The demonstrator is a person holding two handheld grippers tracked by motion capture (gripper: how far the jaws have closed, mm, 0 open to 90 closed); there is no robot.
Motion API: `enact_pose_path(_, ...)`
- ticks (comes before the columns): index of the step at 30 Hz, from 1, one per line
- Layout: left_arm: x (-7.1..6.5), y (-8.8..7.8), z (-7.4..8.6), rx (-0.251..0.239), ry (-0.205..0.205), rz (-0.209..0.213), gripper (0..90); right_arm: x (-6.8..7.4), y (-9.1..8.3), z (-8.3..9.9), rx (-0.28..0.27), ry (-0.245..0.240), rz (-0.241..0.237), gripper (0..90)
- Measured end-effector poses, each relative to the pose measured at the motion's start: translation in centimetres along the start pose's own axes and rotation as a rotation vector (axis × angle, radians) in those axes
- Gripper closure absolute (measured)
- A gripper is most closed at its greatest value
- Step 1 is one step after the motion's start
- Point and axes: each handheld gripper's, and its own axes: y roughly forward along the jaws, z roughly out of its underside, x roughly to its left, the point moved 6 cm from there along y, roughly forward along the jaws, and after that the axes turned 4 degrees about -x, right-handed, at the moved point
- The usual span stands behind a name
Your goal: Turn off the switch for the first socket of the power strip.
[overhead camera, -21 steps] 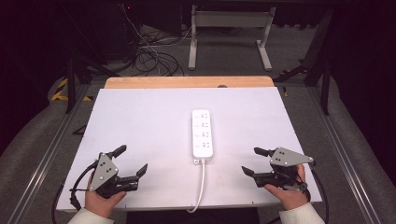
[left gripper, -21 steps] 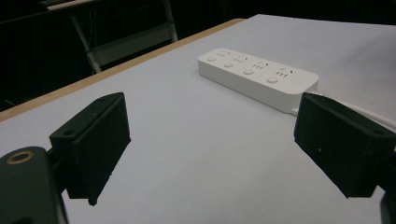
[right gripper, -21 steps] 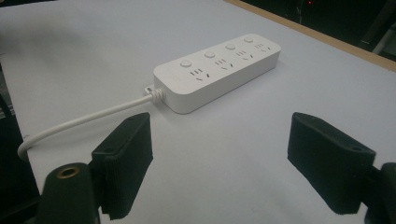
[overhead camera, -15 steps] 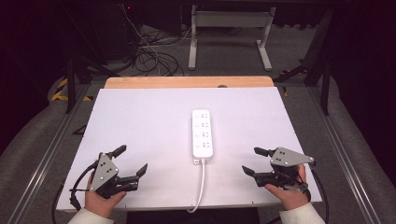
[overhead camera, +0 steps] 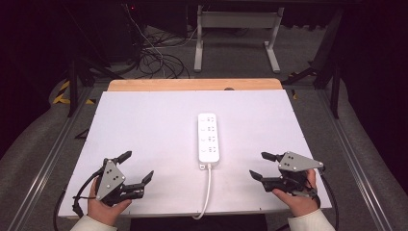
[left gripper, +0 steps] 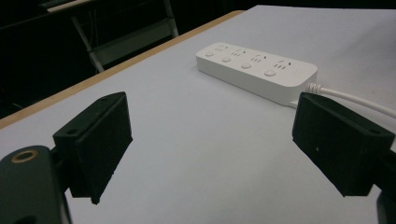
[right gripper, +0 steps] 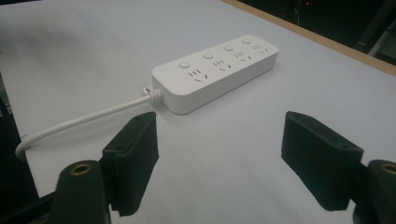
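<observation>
A white power strip lay flat near the middle of the white tabletop, its long axis running away from the person and its white cord trailing off the near edge. Four socket groups, each with a round button, ran along its top face (clearest in the two gripper views). The left gripper sat over the near left corner of the table, held in the left hand, its jaws spread wide with nothing between them. The right gripper sat over the near right corner in the right hand, jaws likewise wide apart and empty. Both pointed inward toward the strip, each well apart from it. Beyond the table's wooden far edge, cables lay on the dark floor beside a grey metal frame.
</observation>
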Motion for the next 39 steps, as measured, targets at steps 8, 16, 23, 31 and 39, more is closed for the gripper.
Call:
enact_pose_path(8,0.0,-0.1,-0.1,-0.002,-0.026,0.019,12.3,-0.2,-0.1,-0.1,0.008,0.012,0.001,31.4)
enact_pose_path(16,0.1,-0.1,-0.1,0.004,-0.036,0.020,13.0,-0.4,0.2,-0.9,0.013,0.043,-0.021,33.9)
enact_pose_path(23,0.1,-0.1,0.0,0.010,-0.039,0.013,14.3,-0.3,1.2,-2.3,0.049,0.012,-0.041,34.1)
enact_pose_path(31,0.1,0.0,0.1,0.020,-0.029,0.013,14.7,-0.2,2.3,-4.2,0.056,0.027,-0.072,40.0)
enact_pose_path(39,0.0,0.0,0.1,0.021,-0.036,0.018,14.9,0.1,3.5,-5.7,0.053,0.009,-0.098,41.0)
